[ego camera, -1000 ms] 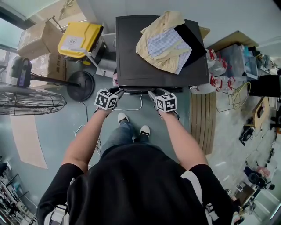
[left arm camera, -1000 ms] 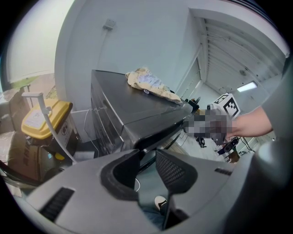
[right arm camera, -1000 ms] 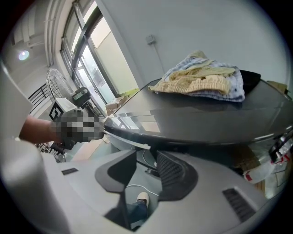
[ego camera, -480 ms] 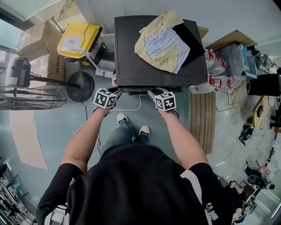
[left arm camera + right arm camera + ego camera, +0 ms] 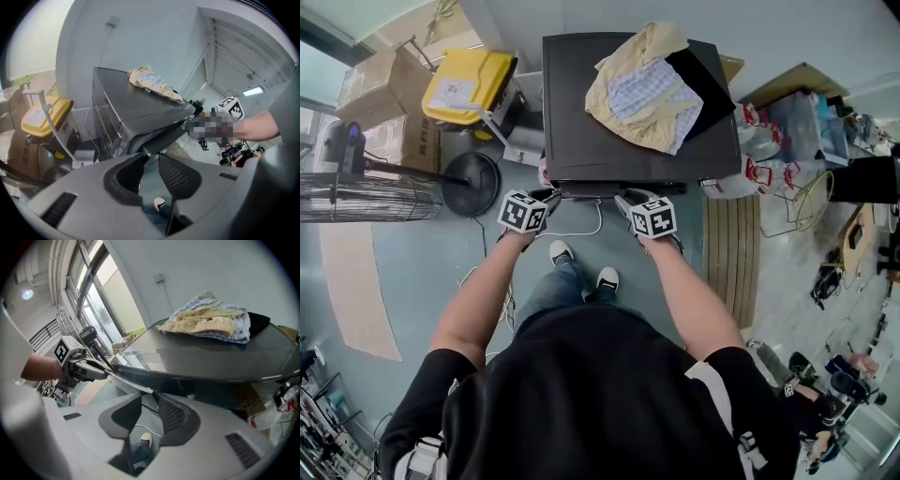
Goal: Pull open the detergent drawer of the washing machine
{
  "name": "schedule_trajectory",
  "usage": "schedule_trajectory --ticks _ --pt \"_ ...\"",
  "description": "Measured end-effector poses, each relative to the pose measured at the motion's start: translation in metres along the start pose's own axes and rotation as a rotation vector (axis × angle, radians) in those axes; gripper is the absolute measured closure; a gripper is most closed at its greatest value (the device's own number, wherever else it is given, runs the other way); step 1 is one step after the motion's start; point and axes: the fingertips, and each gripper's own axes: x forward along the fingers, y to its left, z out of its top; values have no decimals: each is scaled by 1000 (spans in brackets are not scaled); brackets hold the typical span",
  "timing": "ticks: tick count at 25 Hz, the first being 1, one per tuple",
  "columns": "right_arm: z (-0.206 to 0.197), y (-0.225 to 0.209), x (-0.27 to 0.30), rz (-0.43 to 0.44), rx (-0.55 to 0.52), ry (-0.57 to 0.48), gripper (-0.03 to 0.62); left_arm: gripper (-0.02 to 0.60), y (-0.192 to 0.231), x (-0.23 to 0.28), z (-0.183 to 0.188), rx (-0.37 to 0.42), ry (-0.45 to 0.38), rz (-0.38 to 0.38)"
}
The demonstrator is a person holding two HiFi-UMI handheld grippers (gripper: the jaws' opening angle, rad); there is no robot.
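Observation:
The dark washing machine [image 5: 581, 112] stands ahead with a heap of clothes [image 5: 647, 84] on its top. A thin dark bar [image 5: 581, 191], the drawer's front, runs along its near edge. My left gripper [image 5: 551, 195] sits at the bar's left end and my right gripper [image 5: 622, 199] at its right end. Both pairs of jaws have just been closing, with the bar between them. In the left gripper view the bar [image 5: 164, 136] comes down into the left gripper [image 5: 149, 157]. In the right gripper view the bar [image 5: 126, 380] ends between the tips of the right gripper [image 5: 150, 399].
A yellow bin [image 5: 469, 84] and cardboard boxes [image 5: 384, 75] stand to the machine's left, with a floor fan [image 5: 356, 197] nearer. A white cable [image 5: 581, 230] lies on the floor by the person's shoes [image 5: 581, 267]. Bags and clutter [image 5: 769, 141] fill the right side.
Both grippers stay at the bar's ends. Only the head view has shifted slightly.

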Motion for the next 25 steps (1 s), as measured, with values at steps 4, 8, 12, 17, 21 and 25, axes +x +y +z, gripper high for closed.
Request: schedule_trajectory --ticks 4,8,12,17,21,25 --pt "-4 3 -4 8 -1 6 482 476 -6 -3 -5 -1 8 -3" --pt "-12 7 -8 20 -4 11 484 475 -11 -4 -12 -10 13 -3" --pt "-22 12 -12 30 -4 21 485 474 -17 -7 -21 -19 19 -7" --pt "-31 16 -18 47 4 23 485 474 -26 -8 -28 -25 26 -13" --pt "-37 21 -22 50 1 27 487 474 -31 -11 -35 -30 24 -11" --pt "-45 26 -26 58 1 29 488 474 -38 -14 -43 -33 20 -9"
